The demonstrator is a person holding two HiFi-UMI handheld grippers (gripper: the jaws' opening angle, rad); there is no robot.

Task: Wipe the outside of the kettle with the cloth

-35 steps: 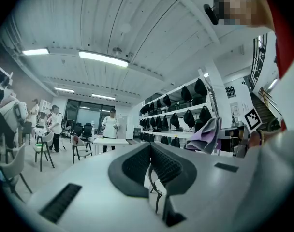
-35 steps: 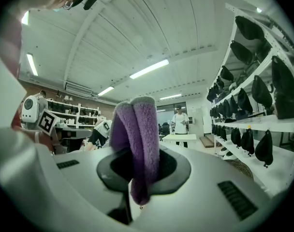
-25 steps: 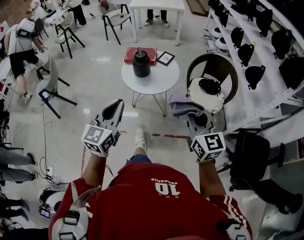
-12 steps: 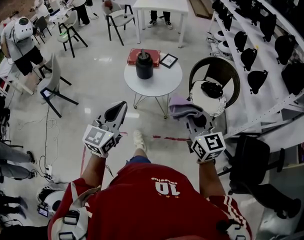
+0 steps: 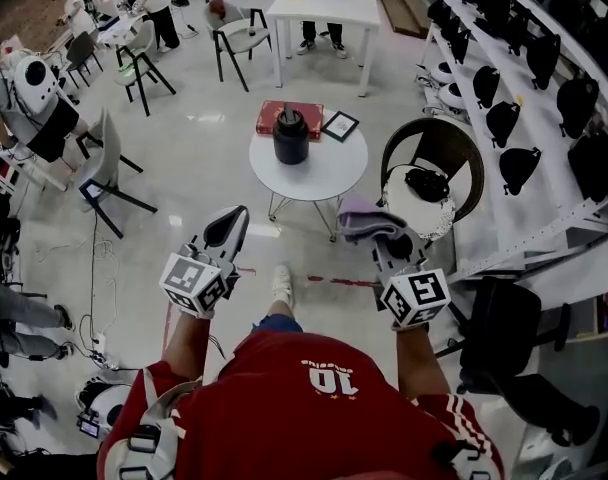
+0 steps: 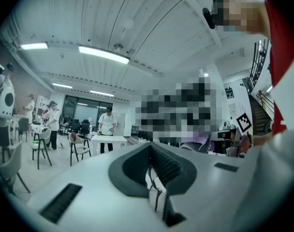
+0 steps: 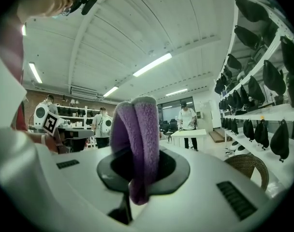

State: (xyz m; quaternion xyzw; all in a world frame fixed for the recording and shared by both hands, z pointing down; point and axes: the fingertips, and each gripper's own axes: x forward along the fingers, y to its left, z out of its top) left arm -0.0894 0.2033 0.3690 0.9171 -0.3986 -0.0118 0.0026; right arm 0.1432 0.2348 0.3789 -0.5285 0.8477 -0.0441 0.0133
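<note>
The right gripper's (image 7: 137,164) fingers (image 7: 170,166) are clenched on the purple cloth (image 7: 136,134), whose fold stands up between them and hangs over the front; in the head view the cloth (image 5: 361,216) bunches over the right gripper (image 5: 388,240) and hides its tips; the left gripper's (image 6: 149,159) fingers (image 6: 169,167) are pressed together on nothing, and it (image 5: 227,227) is held level with the right one, well apart from it; both point toward the round tabletop (image 5: 329,171), with bare floor (image 5: 199,173) and the person's shoe (image 5: 280,282) between; the black kettle (image 5: 291,136) stands upright on the far left part of the tabletop, untouched, well ahead of both grippers; behind it a red book (image 5: 310,118) and a small frame (image 5: 339,125) lie at the far edge; a wicker chair (image 5: 446,144) stands just right of the tabletop, near the right gripper; shelves (image 5: 544,63) of dark bags run along the right wall; compared with a second ago the kettle and tabletop sit slightly lower and to the right in the head view, the grippers keep the same pose and grip, and the person with a white helmet (image 5: 34,83) at the left is closer to the picture's edge
</note>
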